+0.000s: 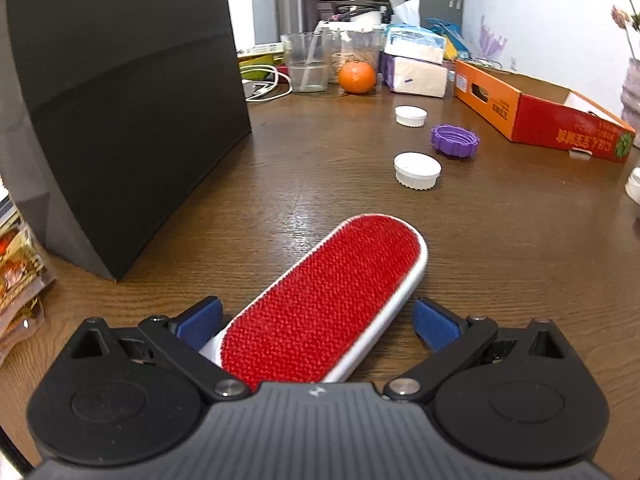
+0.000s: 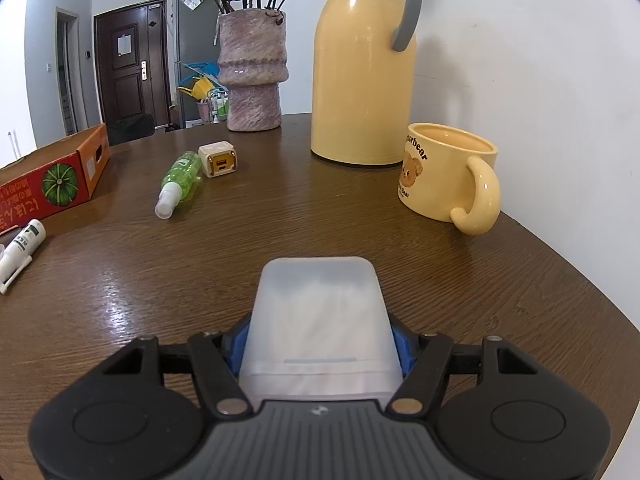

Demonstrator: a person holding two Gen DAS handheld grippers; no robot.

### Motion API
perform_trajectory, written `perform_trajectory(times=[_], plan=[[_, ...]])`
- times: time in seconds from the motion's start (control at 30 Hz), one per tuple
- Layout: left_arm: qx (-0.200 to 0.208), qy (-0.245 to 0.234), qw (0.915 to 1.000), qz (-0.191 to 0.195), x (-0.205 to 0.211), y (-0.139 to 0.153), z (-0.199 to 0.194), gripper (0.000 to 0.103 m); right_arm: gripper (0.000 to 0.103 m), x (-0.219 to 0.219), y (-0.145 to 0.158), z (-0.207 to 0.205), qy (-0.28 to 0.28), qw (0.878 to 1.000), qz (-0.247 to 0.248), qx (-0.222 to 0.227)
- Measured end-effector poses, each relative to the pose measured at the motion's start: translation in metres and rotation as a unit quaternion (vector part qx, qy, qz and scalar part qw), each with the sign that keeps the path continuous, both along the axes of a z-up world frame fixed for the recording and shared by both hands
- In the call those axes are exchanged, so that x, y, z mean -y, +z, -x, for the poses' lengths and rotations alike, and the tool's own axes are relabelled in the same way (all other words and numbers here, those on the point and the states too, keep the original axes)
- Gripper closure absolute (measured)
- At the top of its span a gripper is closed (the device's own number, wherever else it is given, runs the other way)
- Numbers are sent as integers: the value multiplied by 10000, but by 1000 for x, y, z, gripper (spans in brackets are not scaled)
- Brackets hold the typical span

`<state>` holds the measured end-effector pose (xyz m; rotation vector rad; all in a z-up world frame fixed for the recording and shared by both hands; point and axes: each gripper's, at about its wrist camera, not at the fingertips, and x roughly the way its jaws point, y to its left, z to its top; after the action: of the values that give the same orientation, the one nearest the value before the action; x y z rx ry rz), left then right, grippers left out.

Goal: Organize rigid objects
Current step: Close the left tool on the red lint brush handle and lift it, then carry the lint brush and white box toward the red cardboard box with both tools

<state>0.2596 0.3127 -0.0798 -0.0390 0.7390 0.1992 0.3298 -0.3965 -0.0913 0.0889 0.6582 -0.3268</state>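
Left claw point(image 1: 316, 320) spread wide, blue pads clear of the red lint brush point(image 1: 320, 304), which lies diagonally on the wood surface point(image 1: 500, 260) between the fingers. Beyond it: two white caps point(image 1: 417, 170), purple cap point(image 1: 455, 140), orange box point(image 1: 540, 114). Right claw point(image 2: 318, 344) pinching a frosted white plastic box point(image 2: 318, 320), pads pressed on both its sides. Ahead: green spray bottle point(image 2: 182, 182), bear mug point(image 2: 448, 172), yellow thermos point(image 2: 362, 64).

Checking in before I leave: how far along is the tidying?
Nothing looks sorted yet. In hand: the right gripper holds a frosted box; the open left gripper straddles the lint brush. Left: caps, spray bottle, charger, tubes.
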Motion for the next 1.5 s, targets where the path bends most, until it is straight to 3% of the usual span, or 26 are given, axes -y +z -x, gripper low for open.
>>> perform_trajectory(times=[0.17,0.27,0.33,0.43,0.93,1.5], plan=[[53,134,9999,74,9,-1,-1,3,38,-3,-1,0,16,10000,-35,19],[96,159,9998,68,18,1,0,15,38,-5,-1,1,47,10000,-52,30],[124,152,9998,74,24,3,2,31,38,-6,-1,2,69,9999,-65,41],[128,203,9997,83,34,6,4,46,38,-6,-1,5,103,9999,-65,63],[114,365,9992,99,76,9,8,46,38,-9,-1,18,327,9992,25,244],[522,124,9985,128,130,44,9,46,38,-11,27,33,606,9951,-3,787]])
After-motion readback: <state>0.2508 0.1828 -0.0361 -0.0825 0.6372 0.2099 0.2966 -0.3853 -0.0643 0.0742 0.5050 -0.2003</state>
